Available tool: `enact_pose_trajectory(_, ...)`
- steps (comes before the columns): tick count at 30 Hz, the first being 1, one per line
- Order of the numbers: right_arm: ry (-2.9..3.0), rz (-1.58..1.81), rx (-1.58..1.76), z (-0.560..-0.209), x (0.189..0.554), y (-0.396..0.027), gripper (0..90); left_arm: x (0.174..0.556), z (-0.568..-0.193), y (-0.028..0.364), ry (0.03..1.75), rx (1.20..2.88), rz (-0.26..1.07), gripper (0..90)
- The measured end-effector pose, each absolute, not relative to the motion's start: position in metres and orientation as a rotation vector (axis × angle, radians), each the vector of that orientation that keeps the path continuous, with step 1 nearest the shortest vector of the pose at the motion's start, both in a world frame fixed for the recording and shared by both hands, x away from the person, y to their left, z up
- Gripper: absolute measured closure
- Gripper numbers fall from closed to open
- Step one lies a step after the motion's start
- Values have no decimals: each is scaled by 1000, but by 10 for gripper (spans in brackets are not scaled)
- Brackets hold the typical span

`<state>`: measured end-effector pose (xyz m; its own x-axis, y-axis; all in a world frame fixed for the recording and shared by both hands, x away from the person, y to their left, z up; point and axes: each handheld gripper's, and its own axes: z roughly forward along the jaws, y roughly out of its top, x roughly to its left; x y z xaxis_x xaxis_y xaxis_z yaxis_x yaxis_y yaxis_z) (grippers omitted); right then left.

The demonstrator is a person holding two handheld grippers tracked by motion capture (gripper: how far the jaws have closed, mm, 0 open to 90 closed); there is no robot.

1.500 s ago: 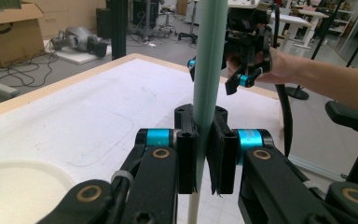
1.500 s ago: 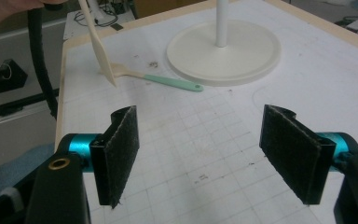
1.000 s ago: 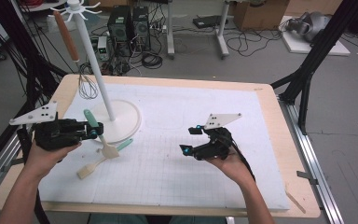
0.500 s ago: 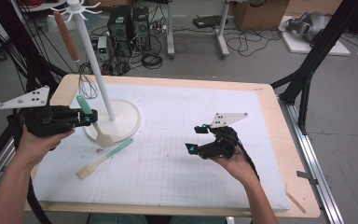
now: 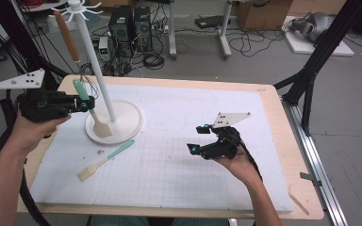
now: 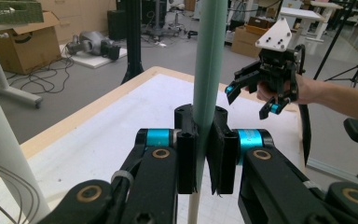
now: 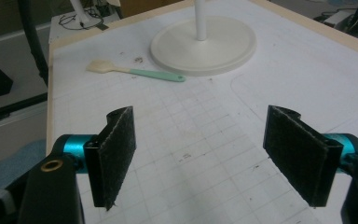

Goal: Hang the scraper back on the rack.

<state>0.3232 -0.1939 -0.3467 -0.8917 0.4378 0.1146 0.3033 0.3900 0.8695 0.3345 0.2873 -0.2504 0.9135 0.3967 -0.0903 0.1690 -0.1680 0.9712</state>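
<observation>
My left gripper (image 5: pixel 87 103) is shut on the green handle of a spatula (image 5: pixel 79 88), held above the table's left side. The spatula's pale blade (image 5: pixel 102 129) hangs down over the white stand's base (image 5: pixel 122 123). In the left gripper view the handle (image 6: pixel 209 70) stands upright, pinched between the pads (image 6: pixel 186 158). A second green-handled spatula (image 5: pixel 106 160) lies flat on the white mat in front of the base, also in the right gripper view (image 7: pixel 135 71). My right gripper (image 5: pixel 196 138) stays open mid-table, nothing between its pads (image 7: pixel 116 154).
The stand's white pole (image 5: pixel 94 70) rises from the base and carries a hook ring on top. A whisk with a wooden handle (image 5: pixel 67 35) hangs from it, wires (image 6: pixel 4 196) near my left gripper. The mat (image 5: pixel 179 179) covers the wooden table; cables and boxes lie on the floor beyond.
My left gripper has risen and drawn back toward the left with the spatula in it, so the blade now hangs over the stand's base. The right gripper has stayed put.
</observation>
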Motion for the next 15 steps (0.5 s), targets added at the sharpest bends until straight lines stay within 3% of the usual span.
enact_pose_trajectory(15,2515,1525,671,-344,327,-193,244,353,-233,293,450,1732,198,826)
